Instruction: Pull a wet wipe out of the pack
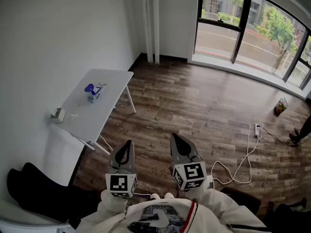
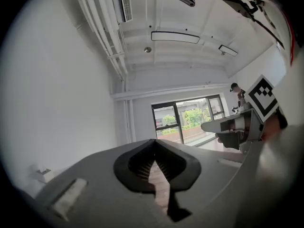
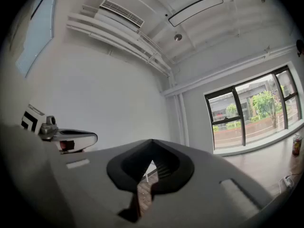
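Head view: the pack of wipes (image 1: pixel 95 92) sits on the white table (image 1: pixel 85 118) by the wall at far left, well apart from both tools. Open wooden floor (image 1: pixel 194 106) lies between, with a cable (image 1: pixel 243 161) at right. The left tool (image 1: pixel 127 144) and right tool (image 1: pixel 176 140) point level, side by side. Left gripper view: its jaws are closed together, empty. Right gripper view: jaws likewise closed on nothing
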`<state>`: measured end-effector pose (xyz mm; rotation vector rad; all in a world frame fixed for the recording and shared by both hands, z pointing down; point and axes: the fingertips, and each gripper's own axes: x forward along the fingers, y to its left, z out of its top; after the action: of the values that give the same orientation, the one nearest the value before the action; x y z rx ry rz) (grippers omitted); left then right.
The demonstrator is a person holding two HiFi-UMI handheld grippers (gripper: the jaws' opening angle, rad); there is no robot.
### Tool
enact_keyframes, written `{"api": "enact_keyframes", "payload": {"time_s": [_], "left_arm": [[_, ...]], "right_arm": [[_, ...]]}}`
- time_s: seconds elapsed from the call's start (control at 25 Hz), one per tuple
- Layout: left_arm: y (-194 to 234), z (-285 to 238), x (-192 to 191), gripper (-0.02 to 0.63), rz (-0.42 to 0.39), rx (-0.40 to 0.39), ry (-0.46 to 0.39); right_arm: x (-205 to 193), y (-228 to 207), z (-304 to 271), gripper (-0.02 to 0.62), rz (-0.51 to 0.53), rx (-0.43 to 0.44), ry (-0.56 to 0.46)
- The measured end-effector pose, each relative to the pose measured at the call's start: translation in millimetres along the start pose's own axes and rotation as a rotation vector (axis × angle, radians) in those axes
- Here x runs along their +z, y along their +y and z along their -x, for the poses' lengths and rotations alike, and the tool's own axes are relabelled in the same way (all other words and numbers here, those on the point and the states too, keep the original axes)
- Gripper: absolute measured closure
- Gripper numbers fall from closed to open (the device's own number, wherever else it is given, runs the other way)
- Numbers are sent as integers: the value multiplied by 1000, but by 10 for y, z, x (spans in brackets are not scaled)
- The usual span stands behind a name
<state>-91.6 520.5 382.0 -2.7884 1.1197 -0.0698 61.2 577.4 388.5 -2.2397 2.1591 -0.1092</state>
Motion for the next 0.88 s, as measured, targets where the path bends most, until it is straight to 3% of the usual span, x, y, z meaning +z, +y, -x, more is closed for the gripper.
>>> {"api": "enact_keyframes", "payload": {"time_s": [0.44, 0.88], "left_arm": [[47, -84, -151, 601, 46, -17, 9], [436, 21, -316, 601, 57, -9, 26]], "right_arm": [[-111, 126, -42, 591, 18, -18, 30], [-190, 395, -215, 591, -4, -40, 27]]}}
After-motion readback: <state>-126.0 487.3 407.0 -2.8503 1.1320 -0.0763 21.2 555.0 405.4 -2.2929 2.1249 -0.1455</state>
